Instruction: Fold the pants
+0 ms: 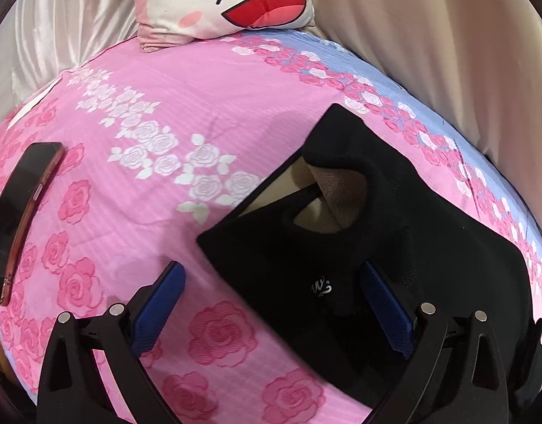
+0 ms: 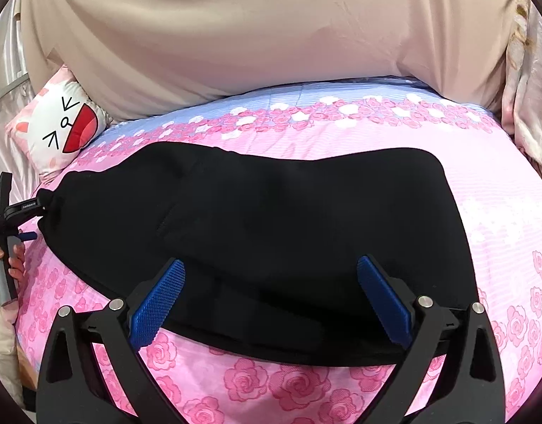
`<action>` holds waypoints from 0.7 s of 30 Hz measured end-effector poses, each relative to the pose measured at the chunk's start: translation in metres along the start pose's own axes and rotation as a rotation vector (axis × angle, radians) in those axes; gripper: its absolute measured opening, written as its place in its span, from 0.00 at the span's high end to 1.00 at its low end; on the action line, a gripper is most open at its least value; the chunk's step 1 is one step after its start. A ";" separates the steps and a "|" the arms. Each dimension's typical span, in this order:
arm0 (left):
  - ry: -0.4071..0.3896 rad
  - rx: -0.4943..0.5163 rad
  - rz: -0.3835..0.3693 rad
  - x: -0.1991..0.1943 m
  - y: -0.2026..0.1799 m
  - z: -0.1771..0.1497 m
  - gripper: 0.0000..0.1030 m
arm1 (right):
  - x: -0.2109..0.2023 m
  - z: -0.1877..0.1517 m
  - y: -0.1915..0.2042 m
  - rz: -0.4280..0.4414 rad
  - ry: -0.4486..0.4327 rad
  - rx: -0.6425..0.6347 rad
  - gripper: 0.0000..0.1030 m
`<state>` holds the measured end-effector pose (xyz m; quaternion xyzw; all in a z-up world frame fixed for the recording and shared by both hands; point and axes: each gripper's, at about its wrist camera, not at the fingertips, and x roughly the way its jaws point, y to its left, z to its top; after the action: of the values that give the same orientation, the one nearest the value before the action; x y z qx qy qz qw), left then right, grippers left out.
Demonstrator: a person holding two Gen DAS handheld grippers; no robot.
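Evidently between folds, I had both the left gripper and right gripper spread wide, empty, over the black pants; next I needed a fresh edge grip.

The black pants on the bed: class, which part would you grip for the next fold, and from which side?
Grip the waistband end of the pants, probably from the phone side, low along the bedspread. There the cloth gapes open and its corner lifts, giving an edge to pinch; elsewhere it lies flat.
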<state>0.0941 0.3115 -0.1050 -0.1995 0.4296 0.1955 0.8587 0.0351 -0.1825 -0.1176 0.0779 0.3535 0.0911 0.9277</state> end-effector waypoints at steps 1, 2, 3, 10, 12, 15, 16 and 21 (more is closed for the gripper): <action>-0.004 0.008 0.008 0.000 -0.003 0.000 0.07 | 0.001 -0.001 0.000 -0.002 0.003 -0.003 0.06; -0.011 0.022 0.020 0.000 -0.007 -0.001 0.08 | 0.002 -0.001 0.000 -0.002 0.006 -0.002 0.06; -0.021 0.034 0.033 -0.001 -0.010 -0.002 0.08 | 0.002 -0.001 0.000 0.001 0.008 -0.001 0.06; -0.110 0.124 0.066 -0.018 -0.035 -0.002 0.60 | 0.002 -0.001 -0.003 0.005 0.011 0.009 0.06; -0.127 0.138 0.056 -0.024 -0.041 -0.002 0.71 | 0.002 -0.001 -0.003 0.004 0.011 0.009 0.06; -0.145 0.153 0.036 -0.033 -0.051 -0.003 0.84 | 0.002 -0.001 -0.004 0.010 0.009 0.015 0.06; -0.148 0.156 0.029 -0.036 -0.055 -0.002 0.86 | 0.001 -0.001 -0.005 0.013 0.008 0.019 0.06; -0.175 0.190 -0.035 -0.059 -0.076 -0.006 0.95 | 0.002 -0.001 -0.009 0.031 0.011 0.036 0.06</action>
<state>0.0963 0.2342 -0.0470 -0.1069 0.3663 0.1555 0.9112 0.0365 -0.1907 -0.1217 0.0996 0.3591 0.0996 0.9226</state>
